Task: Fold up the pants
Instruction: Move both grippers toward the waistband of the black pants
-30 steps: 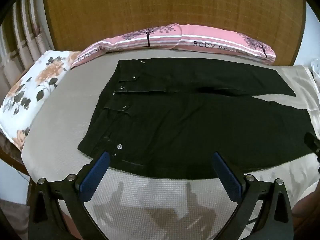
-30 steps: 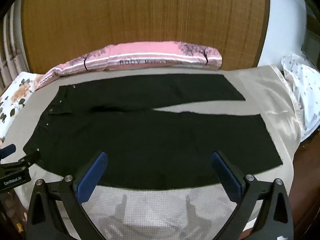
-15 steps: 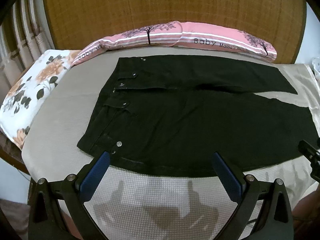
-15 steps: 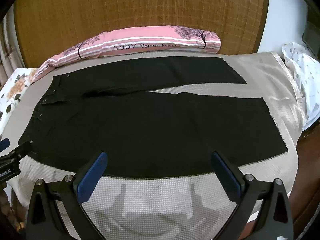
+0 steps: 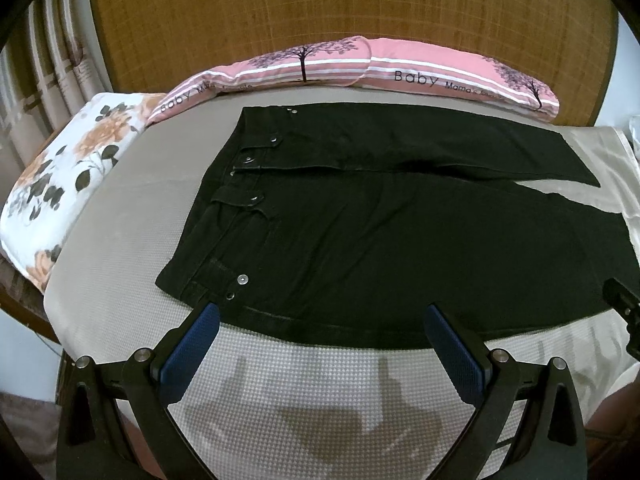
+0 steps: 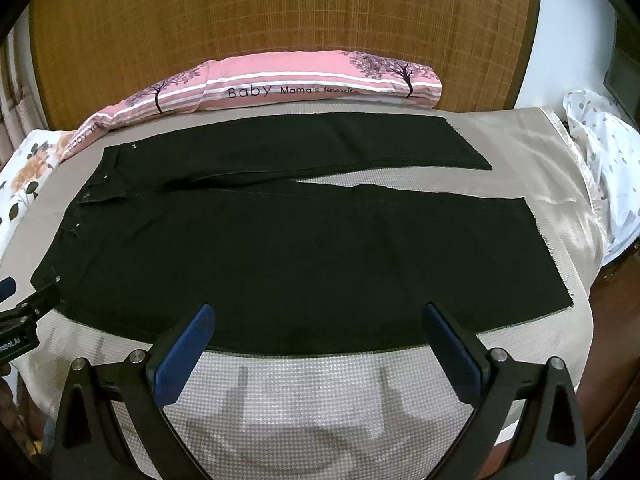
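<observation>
- The black pants [image 5: 400, 240] lie flat and unfolded on the bed [image 5: 120, 248], waistband toward the left and both legs running out to the right.
- The legs split into a narrow V, with a strip of the grey-beige bed cover showing between them near the hems [image 6: 400, 180].
- Silver snaps and rivets [image 5: 242, 279] dot the waistband end, easy to spot in the left wrist view.
- The left gripper [image 5: 320, 324] is spread wide, nothing between its blue pads [image 5: 192, 344], sitting over the near edge of the pants by the waistband corner. Can't tell if it touches the fabric.
- The right gripper [image 6: 318, 324] is the same deal: wide apart, holding nothing, at the near edge of the closer pant leg.
- Each gripper peeks into the other's view at the frame edge, so they're side by side along the near side of the bed.
- A long pink pillow [image 6: 280, 88] printed with trees and "Baby" lies along the far side, against a woven headboard [image 6: 280, 20].
- A floral pillow [image 5: 68, 176] sits at the left end of the bed, and a white spotted cloth [image 6: 608, 152] is off the right end.
</observation>
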A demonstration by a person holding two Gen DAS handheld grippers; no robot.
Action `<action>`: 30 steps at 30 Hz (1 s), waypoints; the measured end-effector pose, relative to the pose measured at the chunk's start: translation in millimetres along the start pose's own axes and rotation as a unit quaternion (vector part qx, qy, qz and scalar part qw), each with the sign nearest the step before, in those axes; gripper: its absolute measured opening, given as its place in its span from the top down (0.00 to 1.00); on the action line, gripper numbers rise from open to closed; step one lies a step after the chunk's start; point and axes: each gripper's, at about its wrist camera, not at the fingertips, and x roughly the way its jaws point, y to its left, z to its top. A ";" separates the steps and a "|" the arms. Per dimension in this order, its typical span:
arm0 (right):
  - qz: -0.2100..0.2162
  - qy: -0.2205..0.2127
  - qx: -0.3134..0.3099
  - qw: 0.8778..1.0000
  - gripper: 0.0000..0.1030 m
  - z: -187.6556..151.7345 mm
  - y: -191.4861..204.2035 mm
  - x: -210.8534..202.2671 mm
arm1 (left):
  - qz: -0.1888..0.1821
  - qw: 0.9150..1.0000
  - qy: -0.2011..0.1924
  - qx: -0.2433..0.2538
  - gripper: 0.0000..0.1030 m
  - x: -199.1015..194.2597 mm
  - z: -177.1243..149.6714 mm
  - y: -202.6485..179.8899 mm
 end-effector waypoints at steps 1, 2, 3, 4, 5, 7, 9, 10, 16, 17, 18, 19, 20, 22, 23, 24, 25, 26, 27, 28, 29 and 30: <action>-0.002 0.000 -0.001 1.000 0.01 0.1 1.6 0.2 | 0.000 1.000 0.001 0.000 0.02 0.3 -0.4 0.4; -0.002 0.000 0.000 1.000 0.01 0.1 1.0 0.5 | 0.001 1.000 0.001 0.000 0.02 0.5 -0.6 0.7; -0.002 0.001 0.002 1.000 0.01 0.2 1.1 0.7 | 0.001 1.000 0.002 -0.001 0.02 0.8 -0.6 1.3; -0.001 0.001 0.002 1.000 0.01 0.2 1.4 0.6 | 0.000 1.000 0.002 -0.002 0.02 1.0 -0.8 1.6; 0.000 0.001 0.003 1.000 0.01 0.6 0.7 0.7 | 0.000 1.000 0.002 -0.002 0.02 1.4 -1.1 2.4; 0.000 0.001 0.003 1.000 0.01 0.5 0.7 0.6 | 0.001 1.000 0.004 -0.002 0.02 2.5 -1.8 2.7; 0.000 0.002 0.002 1.000 0.01 0.5 0.9 0.8 | 0.001 1.000 0.007 -0.004 0.02 4.0 -2.5 3.3; 0.000 0.002 0.003 1.000 0.01 0.0 0.3 0.6 | 0.001 1.000 0.008 -0.005 0.02 4.1 -2.6 3.9; 0.002 0.002 0.004 1.000 0.01 0.0 0.4 1.0 | 0.002 1.000 0.007 -0.004 0.02 4.4 -3.3 4.8; 0.001 0.002 0.003 1.000 0.01 -0.8 0.2 0.8 | 0.001 1.000 0.007 -0.005 0.02 4.2 -3.5 5.0; 0.002 0.003 0.003 1.000 0.01 -1.1 1.0 0.4 | 0.000 1.000 0.006 -0.005 0.02 4.2 -3.5 5.1; 0.003 0.002 0.004 1.000 0.01 -0.7 0.4 0.9 | 0.001 1.000 0.006 -0.005 0.02 4.3 -3.3 4.8; 0.003 0.002 0.004 1.000 0.01 -0.7 -0.2 0.8 | 0.002 1.000 0.006 -0.005 0.02 4.3 -3.3 5.2; 0.001 0.002 0.004 1.000 0.01 -0.5 0.3 0.8 | 0.001 1.000 0.006 -0.006 0.02 4.2 -3.3 4.6; 0.003 0.003 0.004 1.000 0.01 -0.2 -0.7 0.8 | 0.001 1.000 0.006 -0.006 0.02 4.4 -3.4 5.0; 0.004 0.003 0.005 1.000 0.01 -0.3 -0.6 0.8 | 0.002 1.000 0.006 -0.006 0.02 4.8 -3.7 5.5; 0.004 0.004 0.006 1.000 0.01 -0.5 -0.8 1.0 | 0.002 1.000 0.006 -0.006 0.02 5.1 -3.3 5.9; 0.004 0.004 0.006 1.000 0.01 -0.8 -1.3 0.9 | 0.002 1.000 0.006 -0.006 0.02 5.0 -3.3 6.0; 0.004 0.003 0.006 1.000 0.01 -0.9 -1.2 0.7 | 0.002 1.000 0.006 -0.007 0.02 5.0 -3.4 6.3; 0.004 0.003 0.006 1.000 0.01 -1.1 -2.2 0.8 | 0.002 1.000 0.007 -0.007 0.02 5.1 -3.3 6.7; 0.004 0.003 0.006 1.000 0.01 -1.6 -1.6 0.4 | 0.002 1.000 0.007 -0.007 0.02 5.3 -3.4 7.0; 0.004 0.004 0.005 1.000 0.01 -1.0 -1.8 0.9 | 0.002 1.000 0.008 -0.007 0.02 5.4 -3.6 7.2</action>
